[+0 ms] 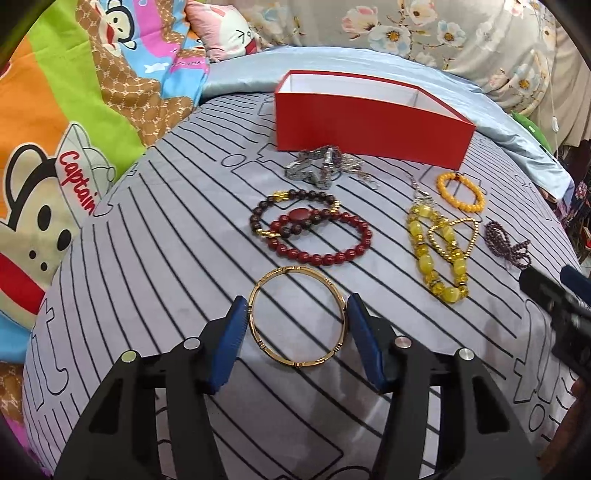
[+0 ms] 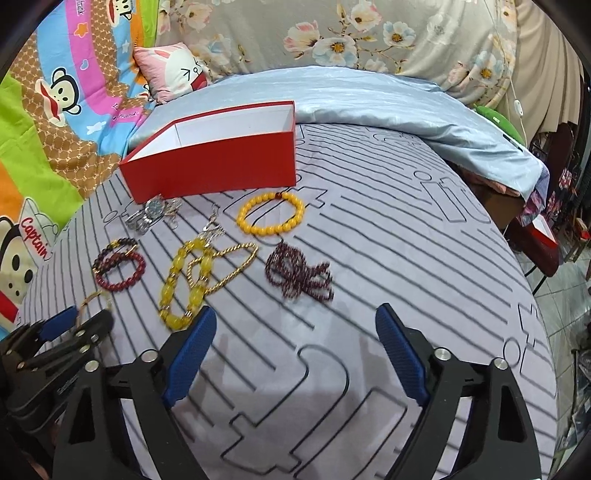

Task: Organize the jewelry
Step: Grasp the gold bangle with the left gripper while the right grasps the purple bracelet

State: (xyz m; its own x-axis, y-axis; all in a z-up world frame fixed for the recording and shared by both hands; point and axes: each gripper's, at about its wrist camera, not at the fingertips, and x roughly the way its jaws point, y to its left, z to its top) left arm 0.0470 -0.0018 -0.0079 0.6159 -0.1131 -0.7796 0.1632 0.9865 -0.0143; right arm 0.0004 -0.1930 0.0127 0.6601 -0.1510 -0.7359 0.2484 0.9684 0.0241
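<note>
A gold bangle (image 1: 297, 317) lies on the striped grey cloth between the open blue fingers of my left gripper (image 1: 297, 308), which flank it on both sides. Beyond it lie a red bead bracelet (image 1: 325, 236) overlapping a dark bead bracelet (image 1: 291, 212), a silver watch and chains (image 1: 325, 166), a yellow stone necklace (image 1: 437, 251), an orange bead bracelet (image 1: 460, 192) and a purple bead string (image 1: 506, 243). An open red box (image 1: 369, 125) stands at the back. My right gripper (image 2: 295, 321) is open and empty, just short of the purple bead string (image 2: 299, 275).
The striped cloth (image 2: 369, 240) covers a bed. Cartoon bedding (image 1: 55, 129) and a pink pillow (image 1: 221, 29) lie to the left, a blue satin cover (image 2: 369, 99) and floral bedding behind. The bed edge drops off at the right (image 2: 535, 280).
</note>
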